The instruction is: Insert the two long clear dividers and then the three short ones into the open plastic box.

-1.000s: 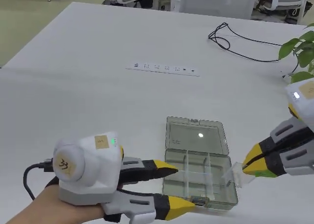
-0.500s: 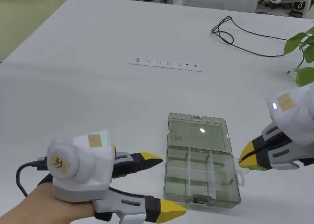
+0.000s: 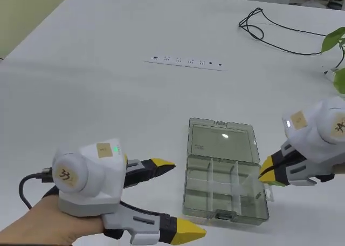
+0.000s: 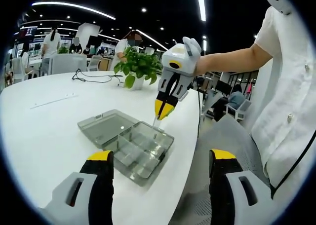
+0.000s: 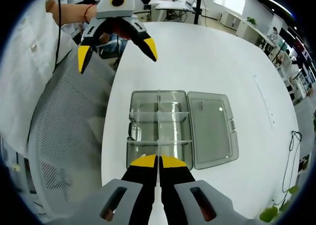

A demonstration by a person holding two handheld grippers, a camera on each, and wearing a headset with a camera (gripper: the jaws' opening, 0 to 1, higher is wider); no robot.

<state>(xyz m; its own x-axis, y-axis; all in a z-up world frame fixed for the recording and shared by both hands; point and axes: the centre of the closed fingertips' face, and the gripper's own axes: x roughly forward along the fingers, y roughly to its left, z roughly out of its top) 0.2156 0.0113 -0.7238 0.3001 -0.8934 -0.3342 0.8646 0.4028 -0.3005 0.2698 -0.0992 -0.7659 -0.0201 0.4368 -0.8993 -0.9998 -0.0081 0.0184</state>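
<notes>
Evidently the right gripper had its fingers closed to no visible gap, pinching what appeared to be a thin clear divider at the right end of the open plastic box. The box sat close to the near edge of the white surface, with its lid laid flat on the far side. Other clear dividers stood inside it, their number not certain. The left gripper hovered left of the box and apart from it, fingers spread wide and holding nothing.

Risks, as judged: the divider could miss its wall slots and seat crooked or bowed, since clear plastic is hard to read against a clear box. Downward pressure at one end could tip or slide the unbraced box toward the surface edge. A slip in the pinch could drop the piece.

Markings: a round sticker on the left gripper read "33", handwritten. Tan labels on both grippers and faint print on the lid were illegible.
</notes>
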